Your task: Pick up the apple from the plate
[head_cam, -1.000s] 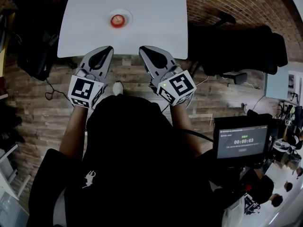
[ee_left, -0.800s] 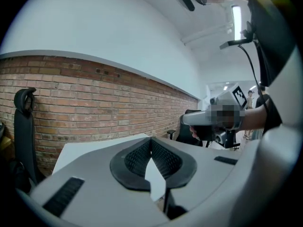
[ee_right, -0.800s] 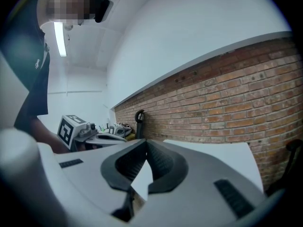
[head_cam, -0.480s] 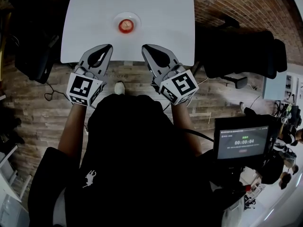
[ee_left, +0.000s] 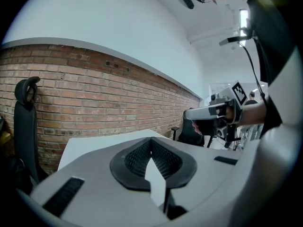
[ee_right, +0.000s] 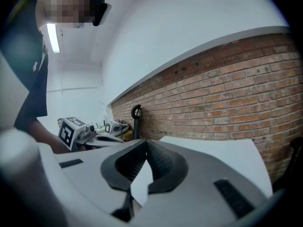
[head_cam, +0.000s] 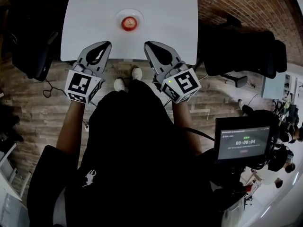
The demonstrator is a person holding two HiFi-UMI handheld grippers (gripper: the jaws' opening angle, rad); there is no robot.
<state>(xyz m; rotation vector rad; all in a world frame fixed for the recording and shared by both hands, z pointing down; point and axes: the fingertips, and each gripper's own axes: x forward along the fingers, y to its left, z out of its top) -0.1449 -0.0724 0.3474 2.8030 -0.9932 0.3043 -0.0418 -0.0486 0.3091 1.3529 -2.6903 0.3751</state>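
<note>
Apple, seemingly upright though small in head view, on plate, on table. Left hand-held gripper, right hand-held gripper: well apart from apple, jaws together, empty. Risk: arriving unopened, jaws shove apple off plate.

The only readable text is a timer showing 00:00:04 on the small screen at about four o'clock in the head view, its other lines too small to read, while the black shirt bears a wordless white horse-and-rider emblem at seven o'clock.
</note>
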